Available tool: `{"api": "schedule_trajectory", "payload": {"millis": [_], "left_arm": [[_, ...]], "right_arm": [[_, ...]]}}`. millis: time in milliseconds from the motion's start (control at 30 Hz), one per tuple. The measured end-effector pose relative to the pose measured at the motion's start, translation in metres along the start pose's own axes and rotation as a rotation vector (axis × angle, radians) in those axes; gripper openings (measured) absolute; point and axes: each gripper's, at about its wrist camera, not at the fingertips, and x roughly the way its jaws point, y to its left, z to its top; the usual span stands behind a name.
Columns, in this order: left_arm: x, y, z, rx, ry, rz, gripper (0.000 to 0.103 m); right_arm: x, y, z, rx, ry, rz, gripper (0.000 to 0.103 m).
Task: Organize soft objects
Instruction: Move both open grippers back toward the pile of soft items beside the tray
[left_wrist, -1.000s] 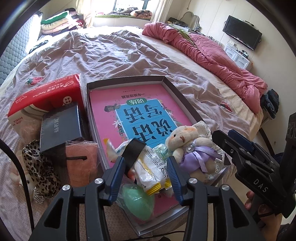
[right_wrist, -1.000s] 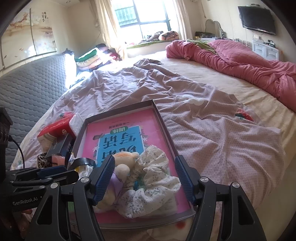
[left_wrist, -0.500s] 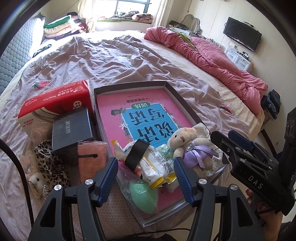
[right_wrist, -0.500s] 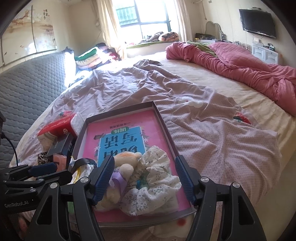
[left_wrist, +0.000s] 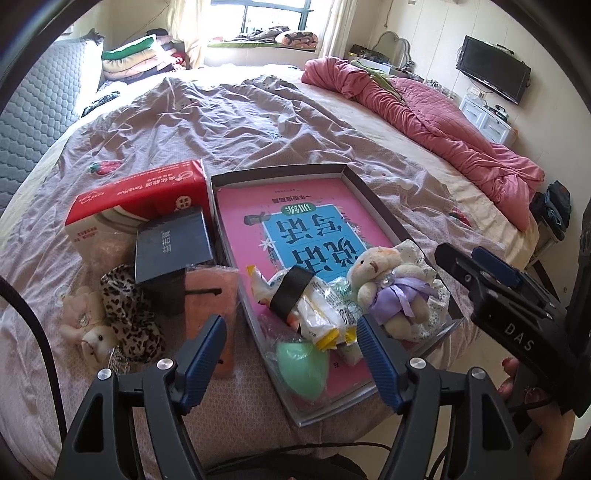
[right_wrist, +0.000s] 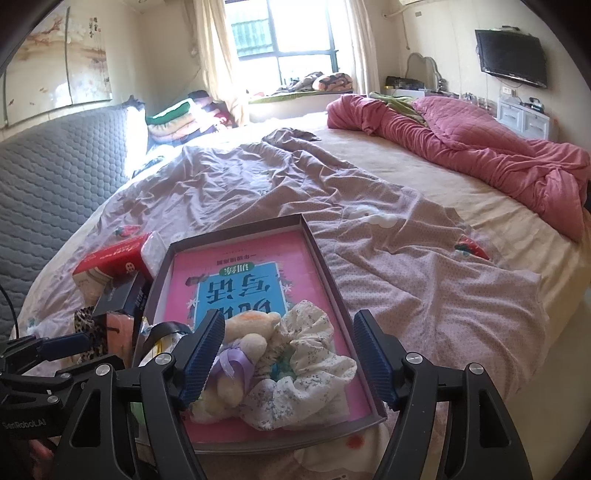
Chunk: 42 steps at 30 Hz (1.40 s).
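Both grippers are hovering over the bed's near edge: the left gripper and the right gripper are spreading their jaws, gripping nothing. Soft toys, a bear and a floral scrunchie, are lying in the grey tray on a mauve sheet. Farther off, a pink quilt is bunching below the window.

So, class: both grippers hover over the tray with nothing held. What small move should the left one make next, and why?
Probably swing the left gripper left and lower it toward the leopard scrunchie. Its jaws are opening with nothing gripped, and that scrunchie lies on the bedsheet outside the tray, unlike the bear.
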Motion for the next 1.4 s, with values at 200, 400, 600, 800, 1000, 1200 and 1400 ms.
{"api": "schedule_trajectory", "payload": {"millis": [200, 400, 600, 800, 1000, 1200, 1400], "left_arm": [[-0.008, -0.005, -0.010, 0.027, 0.002, 0.002, 0.073], [-0.020, 0.000, -0.012, 0.025, -0.014, 0.015, 0.073], [-0.035, 0.014, -0.012, 0.002, -0.036, 0.039, 0.073], [-0.053, 0.033, -0.013, -0.027, -0.059, 0.068, 0.073], [-0.068, 0.050, -0.013, -0.051, -0.083, 0.099, 0.073], [-0.079, 0.065, -0.014, -0.081, -0.105, 0.116, 0.073], [-0.084, 0.083, -0.017, -0.114, -0.109, 0.125, 0.073]], "right_arm": [[-0.008, 0.006, 0.003, -0.016, -0.015, -0.013, 0.074], [-0.020, 0.020, 0.008, -0.044, -0.037, -0.005, 0.074], [-0.029, 0.036, 0.013, -0.078, -0.054, 0.018, 0.074], [-0.039, 0.056, 0.017, -0.122, -0.068, 0.044, 0.074], [-0.046, 0.077, 0.018, -0.166, -0.077, 0.069, 0.074], [-0.050, 0.100, 0.016, -0.220, -0.076, 0.096, 0.074], [-0.049, 0.118, 0.012, -0.267, -0.065, 0.113, 0.074]]}}
